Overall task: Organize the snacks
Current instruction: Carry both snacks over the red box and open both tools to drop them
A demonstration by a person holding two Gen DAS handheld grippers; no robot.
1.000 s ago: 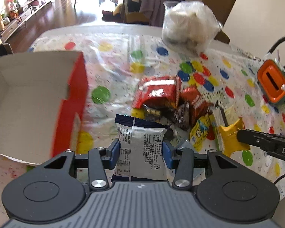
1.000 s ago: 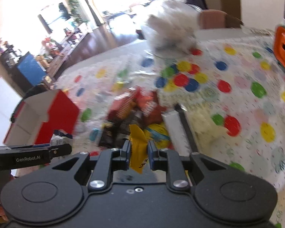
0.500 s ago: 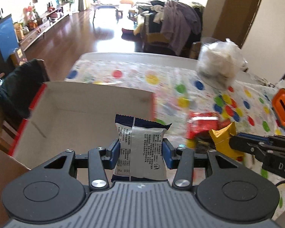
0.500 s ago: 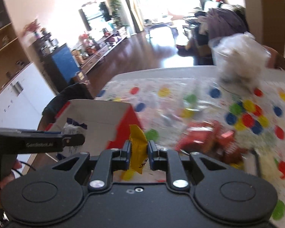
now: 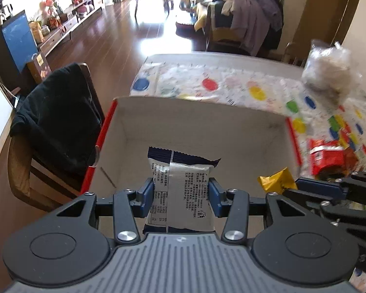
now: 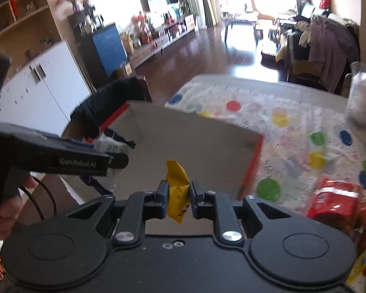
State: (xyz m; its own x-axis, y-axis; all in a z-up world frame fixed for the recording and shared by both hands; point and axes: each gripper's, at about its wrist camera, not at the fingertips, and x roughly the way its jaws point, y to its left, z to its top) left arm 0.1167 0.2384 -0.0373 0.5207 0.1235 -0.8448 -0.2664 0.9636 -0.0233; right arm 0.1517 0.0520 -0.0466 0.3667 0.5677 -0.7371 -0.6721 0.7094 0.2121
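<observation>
Our left hand-held gripper (image 5: 181,196) is clamped on a white-and-navy snack packet (image 5: 181,190), its blue pads pressing the packet's two sides, and the packet stands upright between them. From the left wrist view it hangs over the open mouth of the red cardboard box (image 5: 202,119), roughly over the middle of the bare floor inside.

Our right hand-held gripper (image 6: 178,199) is closed tight on a small yellow snack packet (image 6: 177,190), pinched across its narrow waist. It too sits above the box, nearer the right-hand wall; in the left wrist view the yellow packet shows just beside the first one, apart from it.

Beyond the box, on the table (image 5: 231,85) with its spotted cloth, the remaining snacks lie in a loose heap, the red packets (image 6: 334,202) nearest the box's right wall. A clear bag of pale things (image 5: 329,73) stands farther back. A chair draped in dark cloth (image 5: 56,122) stands off the table's left edge.

We judge that we are at the delivery step: two snacks carried, neither yet released. Next we should lower both packets inside the walls and open the jaws, keeping the two apart so neither catches on the rim. Nothing appears to be in the box so far, and the heap is untouched, so most of the sorting is ahead of us.
</observation>
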